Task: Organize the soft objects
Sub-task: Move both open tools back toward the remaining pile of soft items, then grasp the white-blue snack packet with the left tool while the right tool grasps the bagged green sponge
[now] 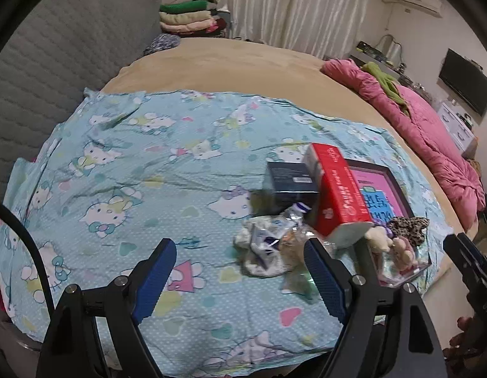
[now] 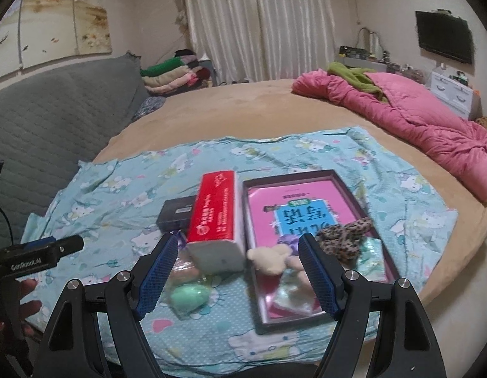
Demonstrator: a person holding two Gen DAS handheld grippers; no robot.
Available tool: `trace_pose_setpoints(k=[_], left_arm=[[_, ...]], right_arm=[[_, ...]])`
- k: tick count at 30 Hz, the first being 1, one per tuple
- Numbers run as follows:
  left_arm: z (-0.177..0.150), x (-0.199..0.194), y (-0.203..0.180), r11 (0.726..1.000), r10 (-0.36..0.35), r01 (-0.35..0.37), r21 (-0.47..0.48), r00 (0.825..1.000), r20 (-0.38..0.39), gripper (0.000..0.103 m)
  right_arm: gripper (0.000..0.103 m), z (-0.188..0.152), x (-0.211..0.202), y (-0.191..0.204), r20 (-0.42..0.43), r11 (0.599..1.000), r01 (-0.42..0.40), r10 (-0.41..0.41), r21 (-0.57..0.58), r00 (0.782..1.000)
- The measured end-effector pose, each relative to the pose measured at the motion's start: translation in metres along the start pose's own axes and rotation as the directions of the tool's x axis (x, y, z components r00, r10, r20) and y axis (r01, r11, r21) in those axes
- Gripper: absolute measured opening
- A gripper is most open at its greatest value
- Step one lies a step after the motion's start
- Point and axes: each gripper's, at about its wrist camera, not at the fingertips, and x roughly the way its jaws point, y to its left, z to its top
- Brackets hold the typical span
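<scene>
Blue-padded, the right gripper (image 2: 235, 275) hangs wide open and empty above the green sponge (image 2: 188, 296); the left gripper (image 1: 240, 278) likewise. A clean pick would mean lowering squarely over the sponge, closing gently. Beyond, a cream bear (image 2: 270, 260) and leopard scrunchie (image 2: 344, 239) lie in the tray (image 2: 347, 186), beside what may be wrapped tissues (image 2: 216, 223).
</scene>
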Motion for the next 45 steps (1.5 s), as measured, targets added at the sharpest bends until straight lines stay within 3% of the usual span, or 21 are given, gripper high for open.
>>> trace_pose_setpoints(k=[11,20,33,45], left_arm=[[-0.012,0.028,0.014,1.0,-0.005,0.005,-0.004,0.999,-0.038,0.083],[-0.028,0.061,-0.001,0.998,-0.027,0.031,0.047,0.997,-0.078,0.083],[-0.023,0.108,-0.005,0.996,-0.057,0.064,0.062,0.994,-0.096,0.083],[-0.016,0.13,-0.03,0.969,-0.048,0.067,0.239,0.995,-0.085,0.083]], right_arm=[[0.08,-0.029,0.04,0.025,-0.12,0.995,-0.095,0.092,-0.019,0.989],[0.08,-0.061,0.076,0.039,-0.223,0.991,-0.114,0.097,-0.064,0.97],[0.08,-0.079,0.112,0.043,-0.282,0.988,-0.145,0.122,-0.062,0.952],[0.08,-0.084,0.139,0.042,-0.312,0.985,-0.165,0.144,-0.042,0.939]])
